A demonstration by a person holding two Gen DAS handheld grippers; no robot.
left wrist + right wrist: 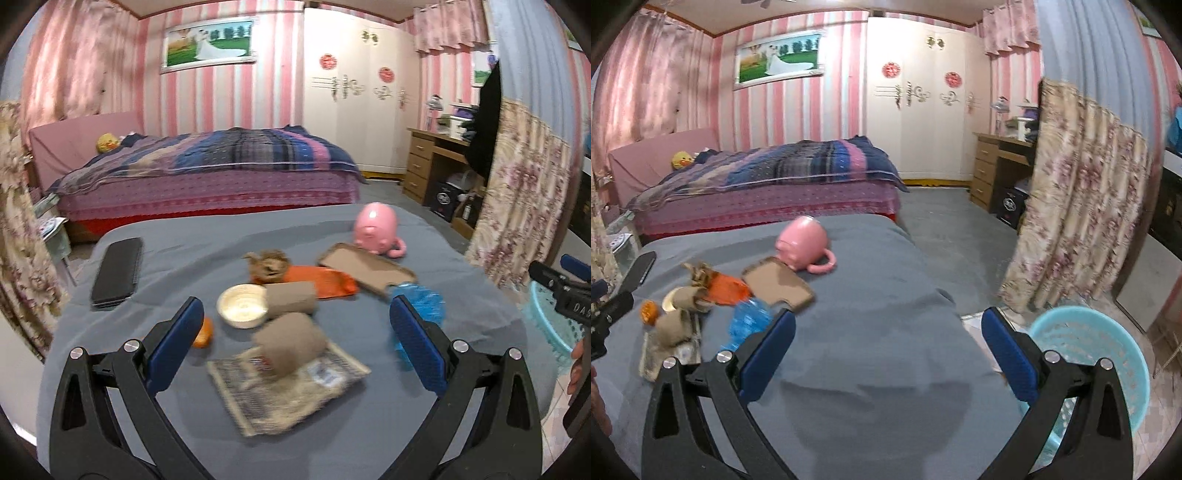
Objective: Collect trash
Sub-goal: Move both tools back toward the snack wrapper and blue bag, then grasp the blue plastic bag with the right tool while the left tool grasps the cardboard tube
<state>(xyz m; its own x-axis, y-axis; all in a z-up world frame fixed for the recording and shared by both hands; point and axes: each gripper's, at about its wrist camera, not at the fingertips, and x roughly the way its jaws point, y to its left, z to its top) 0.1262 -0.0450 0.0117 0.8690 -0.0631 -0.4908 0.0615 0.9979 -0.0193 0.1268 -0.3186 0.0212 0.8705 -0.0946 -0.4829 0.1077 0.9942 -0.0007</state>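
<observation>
Trash lies on a grey-covered table: a cardboard tube on a flat printed wrapper, a second tube, a crumpled brown paper, an orange wrapper, a cardboard piece and a crushed blue bottle. My left gripper is open, hovering around the near tube. My right gripper is open and empty over bare cloth at the table's right edge. A light-blue basket stands on the floor to the right.
A white bowl, a small orange object, a black case and a pink pig mug also lie on the table. A bed, a wooden desk and a floral curtain stand beyond.
</observation>
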